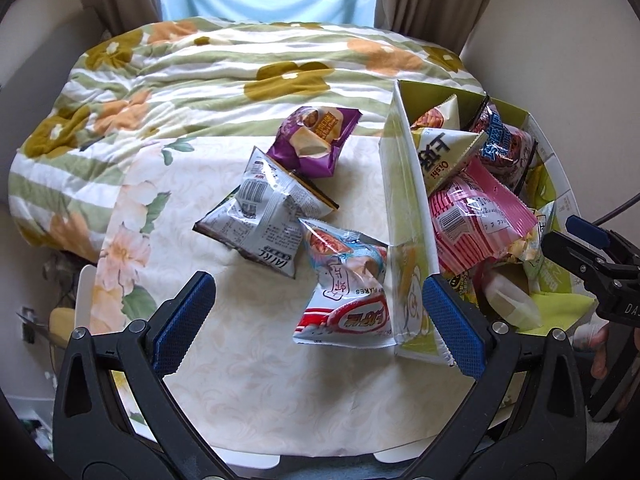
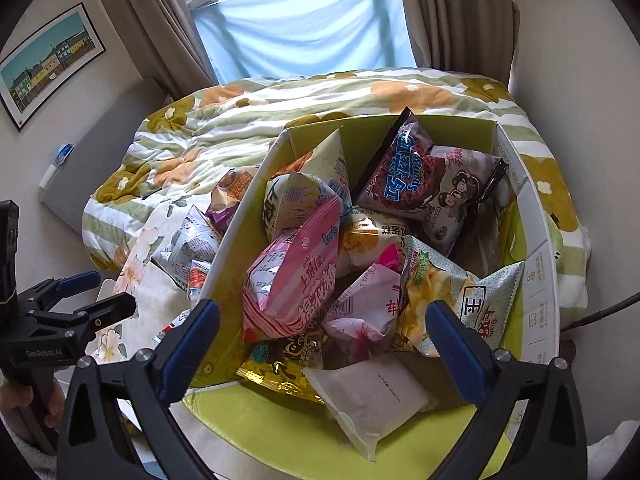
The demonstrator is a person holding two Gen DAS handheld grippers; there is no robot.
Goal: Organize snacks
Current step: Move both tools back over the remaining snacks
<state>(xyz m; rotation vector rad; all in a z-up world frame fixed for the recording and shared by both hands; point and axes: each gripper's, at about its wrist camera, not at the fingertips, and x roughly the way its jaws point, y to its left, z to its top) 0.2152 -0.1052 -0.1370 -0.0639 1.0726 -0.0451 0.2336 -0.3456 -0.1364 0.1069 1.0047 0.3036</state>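
Observation:
Three snack bags lie on the cream tablecloth point(image 1: 248, 380): a purple bag point(image 1: 310, 140), a silver-grey bag point(image 1: 260, 216) and a red-and-white bag point(image 1: 344, 292). My left gripper point(image 1: 316, 320) is open and empty, just in front of the red-and-white bag. To the right stands a green-lined cardboard box point(image 1: 404, 184) point(image 2: 536, 280) full of snacks, among them a pink striped bag point(image 2: 292, 276) and a dark Sponge bag point(image 2: 428, 188). My right gripper point(image 2: 324, 344) is open and empty above the box's near side; it also shows in the left wrist view point(image 1: 580, 244).
A floral striped quilt point(image 1: 200, 76) covers the bed behind the table. Curtains and a window are at the back. A framed picture point(image 2: 48, 64) hangs on the left wall. A box flap point(image 2: 280, 436) folds out toward me.

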